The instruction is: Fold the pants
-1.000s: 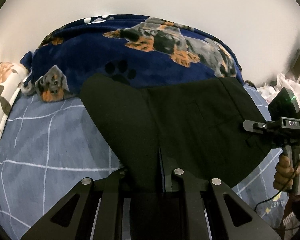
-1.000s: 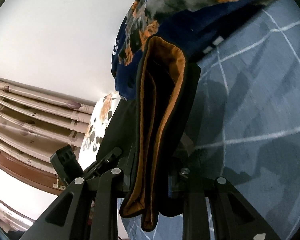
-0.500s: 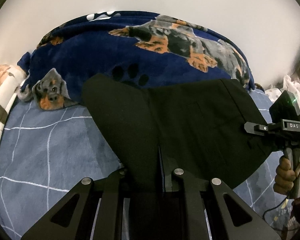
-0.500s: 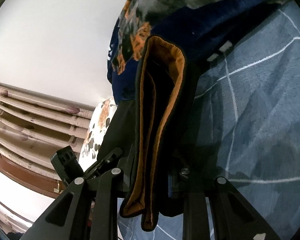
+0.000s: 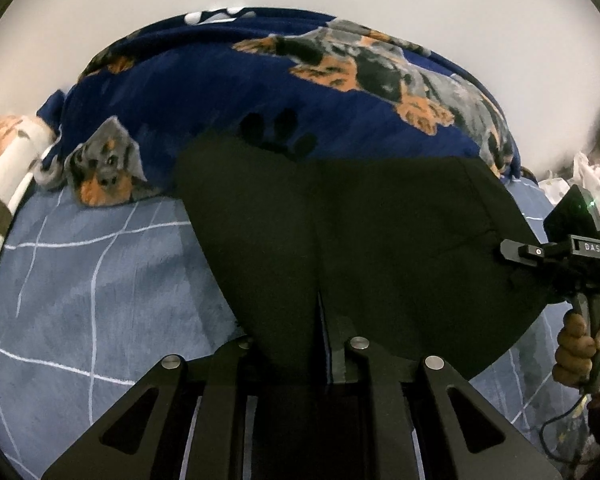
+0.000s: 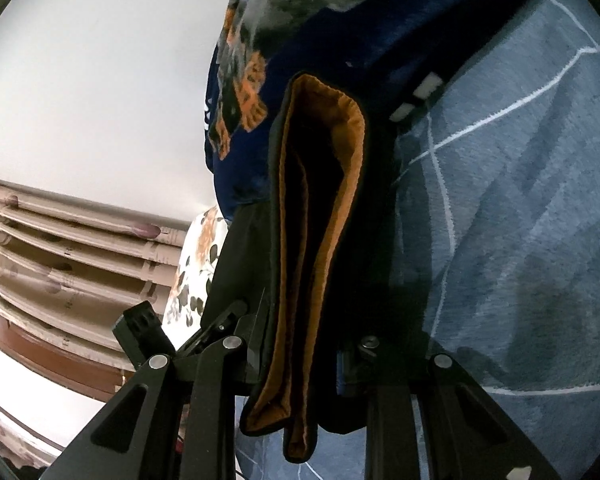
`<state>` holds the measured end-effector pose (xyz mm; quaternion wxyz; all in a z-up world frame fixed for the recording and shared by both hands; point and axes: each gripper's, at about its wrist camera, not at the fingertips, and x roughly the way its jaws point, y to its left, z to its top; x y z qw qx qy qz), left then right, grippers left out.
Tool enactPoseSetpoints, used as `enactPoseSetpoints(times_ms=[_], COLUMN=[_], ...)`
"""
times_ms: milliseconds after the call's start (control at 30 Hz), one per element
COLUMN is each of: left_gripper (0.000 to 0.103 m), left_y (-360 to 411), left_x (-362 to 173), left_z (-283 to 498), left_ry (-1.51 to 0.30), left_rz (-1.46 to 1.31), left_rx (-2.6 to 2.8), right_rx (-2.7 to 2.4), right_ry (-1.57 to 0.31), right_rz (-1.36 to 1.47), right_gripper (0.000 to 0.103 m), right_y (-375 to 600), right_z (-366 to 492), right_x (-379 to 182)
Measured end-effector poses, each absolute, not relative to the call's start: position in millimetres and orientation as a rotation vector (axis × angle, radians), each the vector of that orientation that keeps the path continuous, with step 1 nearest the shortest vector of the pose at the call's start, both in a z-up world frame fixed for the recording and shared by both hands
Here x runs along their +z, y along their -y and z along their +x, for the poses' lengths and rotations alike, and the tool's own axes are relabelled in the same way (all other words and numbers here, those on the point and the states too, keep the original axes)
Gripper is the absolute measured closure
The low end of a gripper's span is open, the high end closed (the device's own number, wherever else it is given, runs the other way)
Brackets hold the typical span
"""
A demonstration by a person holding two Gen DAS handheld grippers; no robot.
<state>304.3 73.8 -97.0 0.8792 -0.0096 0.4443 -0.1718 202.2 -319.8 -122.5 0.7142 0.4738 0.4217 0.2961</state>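
Left wrist: left gripper (image 5: 320, 344) jaws clenched on pants (image 5: 380, 248), black cloth spread far-right toward right gripper (image 5: 512, 250), person's hand (image 5: 580, 352) on its handle. Blanket (image 5: 220, 92) now higher in view than second ago, bed (image 5: 80, 280) fills more: pants sinking.

Right wrist: jaws grasping folded edge, orange lining (image 6: 340, 208) showing. Bed closer. Judgement: fold being lowered for laying down, release next.

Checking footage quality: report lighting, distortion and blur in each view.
Left wrist view: strong fisheye bending; the black pants lose detail in dim light; sharp blanket. Right wrist view: bright wall, shadowed bedsheet, pants' orange lining sharp.
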Motion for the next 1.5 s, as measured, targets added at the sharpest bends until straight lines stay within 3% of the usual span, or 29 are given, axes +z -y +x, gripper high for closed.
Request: enactPoseSetpoints(times_ms=[867,1233,1500], left_gripper=[0.083,0.076,0.067], left_y=[-101,-103,-101], left_x=[-121,-134,-135], left_z=[283,280,278], left_ry=[-0.902,-0.877,-0.854], left_rz=[-0.153,-0.158,-0.135], left_rx=[-0.343,-0.331,-0.287], right_rx=[0.645,0.605,0.523], right_ry=[-0.963,-0.957,-0.91], right_rz=[1.132,0.956,0.806], right_gripper=[0.081,0.085,0.081], right_y=[315,306,291], right_z=[199,200,195], right_x=[-144,-138,-125])
